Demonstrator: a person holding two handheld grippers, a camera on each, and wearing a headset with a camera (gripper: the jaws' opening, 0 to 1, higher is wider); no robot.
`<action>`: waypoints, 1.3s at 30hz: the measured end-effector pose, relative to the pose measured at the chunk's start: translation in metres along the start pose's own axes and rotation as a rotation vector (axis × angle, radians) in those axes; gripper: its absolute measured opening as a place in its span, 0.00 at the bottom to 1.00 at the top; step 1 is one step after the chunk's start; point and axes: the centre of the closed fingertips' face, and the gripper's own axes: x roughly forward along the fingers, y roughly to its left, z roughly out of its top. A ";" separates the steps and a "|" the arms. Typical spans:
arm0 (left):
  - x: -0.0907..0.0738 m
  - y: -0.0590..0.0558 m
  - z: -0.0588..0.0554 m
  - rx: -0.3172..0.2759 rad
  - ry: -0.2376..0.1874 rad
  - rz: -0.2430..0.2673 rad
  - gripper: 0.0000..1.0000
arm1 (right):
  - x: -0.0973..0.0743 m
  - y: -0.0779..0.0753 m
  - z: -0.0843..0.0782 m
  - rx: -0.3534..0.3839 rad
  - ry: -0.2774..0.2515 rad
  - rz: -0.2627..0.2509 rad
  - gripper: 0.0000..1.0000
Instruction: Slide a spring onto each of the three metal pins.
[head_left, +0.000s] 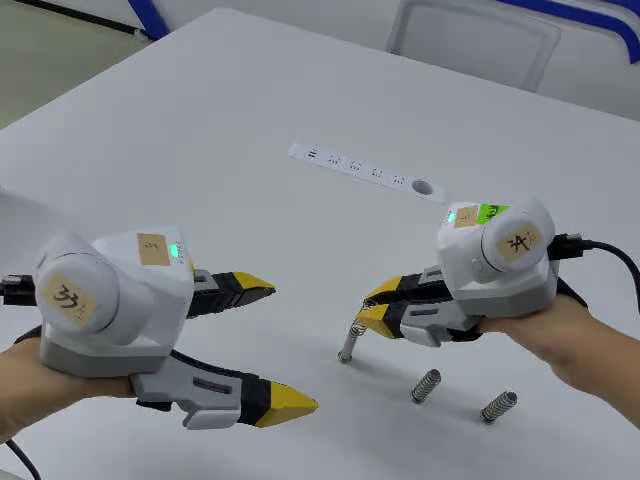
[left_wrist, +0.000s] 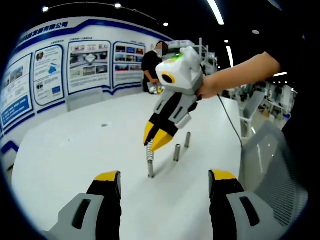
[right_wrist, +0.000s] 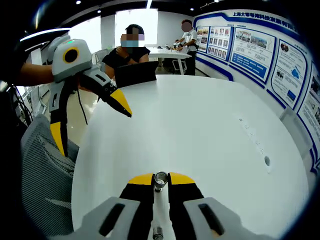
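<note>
R hand-held gripper (head_left: 374, 306) is clenched on a spring (left_wrist: 148, 150). Its yellow tips pinch the coil just above the desk (head_left: 230, 130). In R gripper view the spring's round end sits right between the tips, w/ more coil showing lower down between the jaws. The spring is on the upper part of a metal pin (left_wrist: 150, 170), which stands on the desk near the front edge. The pin's lower shaft is bare below the coil.

L hand-held gripper (head_left: 275, 345) is released. Its jaws are spread wide w/ nothing between them, it's off to the left of the pin and well apart from it. Tips point toward the R hand-held gripper.

Second pin (head_left: 426, 385) and third pin (head_left: 498, 405) stand in a row beside the first, under the R hand. In head view each looks wrapped in a coil, but fine detail is too small to tell.

A white strip (head_left: 365, 170) w/ a round hole at one end lies flat further back on the desk, apart from everything else. A chair (head_left: 470, 40) is at the far side.
</note>
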 end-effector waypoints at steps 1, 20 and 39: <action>0.000 0.000 -0.001 0.000 0.001 -0.001 0.73 | 0.001 0.000 0.000 0.003 -0.001 0.000 0.11; 0.003 -0.003 -0.008 -0.024 0.007 -0.014 0.71 | 0.005 0.005 0.000 -0.021 0.051 0.013 0.11; 0.000 -0.003 -0.017 -0.043 0.016 0.001 0.70 | 0.034 0.005 -0.022 -0.058 0.128 0.017 0.11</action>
